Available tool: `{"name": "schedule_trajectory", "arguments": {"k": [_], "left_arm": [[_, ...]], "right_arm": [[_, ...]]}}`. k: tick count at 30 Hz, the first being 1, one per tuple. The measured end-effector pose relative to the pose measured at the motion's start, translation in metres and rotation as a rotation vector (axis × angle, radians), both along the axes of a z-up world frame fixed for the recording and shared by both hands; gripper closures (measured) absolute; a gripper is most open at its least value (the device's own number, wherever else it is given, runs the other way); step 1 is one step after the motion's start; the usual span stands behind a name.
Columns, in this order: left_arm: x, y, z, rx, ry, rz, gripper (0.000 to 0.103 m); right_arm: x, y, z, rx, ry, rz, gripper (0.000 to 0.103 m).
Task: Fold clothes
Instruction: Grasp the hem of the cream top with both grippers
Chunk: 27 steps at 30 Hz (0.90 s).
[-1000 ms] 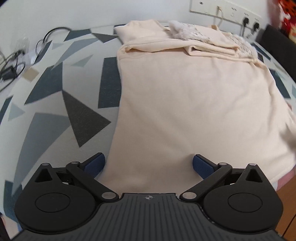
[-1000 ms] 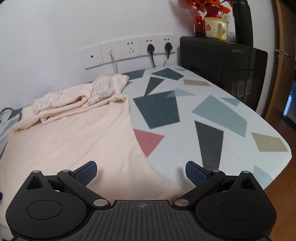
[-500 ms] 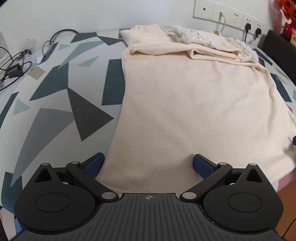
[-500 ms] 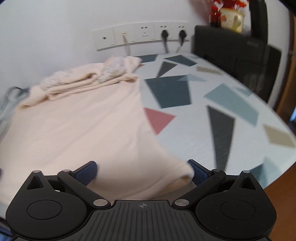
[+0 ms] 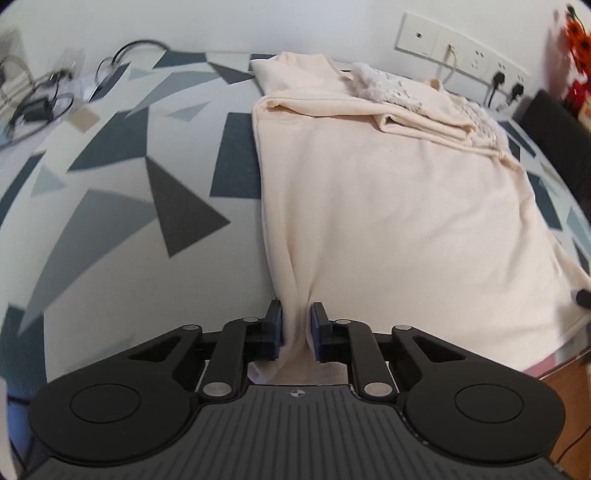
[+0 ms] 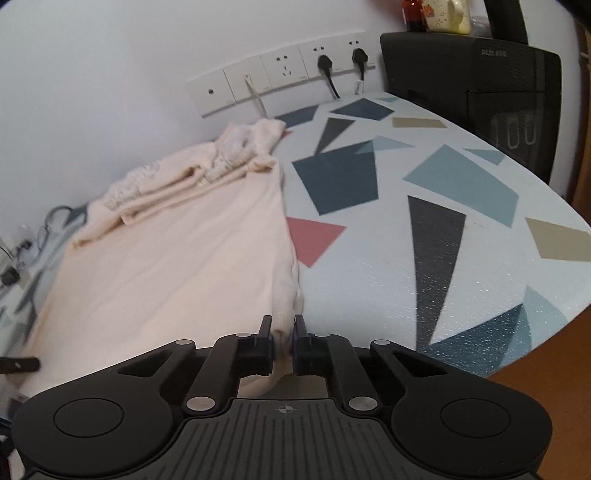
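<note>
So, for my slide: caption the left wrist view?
Left gripper pinching the near hem of a cream fleece garment on a geometric-patterned table.

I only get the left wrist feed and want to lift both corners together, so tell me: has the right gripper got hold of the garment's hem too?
Observer: Yes. The right gripper is shut on the cream garment at its near right corner, with cloth bunched between the fingers.
Operator: Anything on the table right of that corner?
Observer: Nothing there, only bare patterned tabletop out to its curved edge.
Operator: What stands past the table's far right end?
Observer: A black appliance, with a small brown bottle and a cream mug on top.
</note>
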<state>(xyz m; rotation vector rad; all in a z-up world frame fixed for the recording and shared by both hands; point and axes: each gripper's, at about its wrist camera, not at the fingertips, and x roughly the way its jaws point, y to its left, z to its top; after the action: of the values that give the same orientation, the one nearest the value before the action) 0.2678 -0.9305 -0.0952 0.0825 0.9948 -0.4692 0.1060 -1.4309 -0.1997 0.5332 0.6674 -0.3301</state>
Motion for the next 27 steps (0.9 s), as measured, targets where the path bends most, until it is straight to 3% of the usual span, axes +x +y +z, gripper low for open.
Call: {"name": "schedule_trajectory", "arguments": {"k": [9,12,14,19,25,27], "left_arm": [[-0.07,0.049,0.035,-0.084,0.053,-0.001,0.089],[-0.099,0.064,0.048,-0.068,0.029,-0.015,0.089],[-0.108,0.065,0.053,-0.013,-0.008,-0.03,0.089],[-0.085,0.061,0.083,-0.063,-0.1,-0.004,0.089],[-0.035,0.032,0.137,-0.075,-0.274,0.002,0.096],[-0.008,0.023,0.143,-0.093,-0.28,0.031,0.096]], "right_arm": [[-0.068,0.008,0.05,0.072,-0.048,0.114,0.096],[-0.093,0.011,0.067,0.1,-0.058,0.149,0.096],[-0.107,0.014,0.075,0.141,-0.069,0.143,0.096],[-0.092,0.011,0.105,0.131,-0.186,0.159,0.096],[-0.038,-0.014,0.138,0.112,-0.297,0.095,0.096],[-0.016,-0.023,0.147,0.108,-0.326,0.075,0.096]]}}
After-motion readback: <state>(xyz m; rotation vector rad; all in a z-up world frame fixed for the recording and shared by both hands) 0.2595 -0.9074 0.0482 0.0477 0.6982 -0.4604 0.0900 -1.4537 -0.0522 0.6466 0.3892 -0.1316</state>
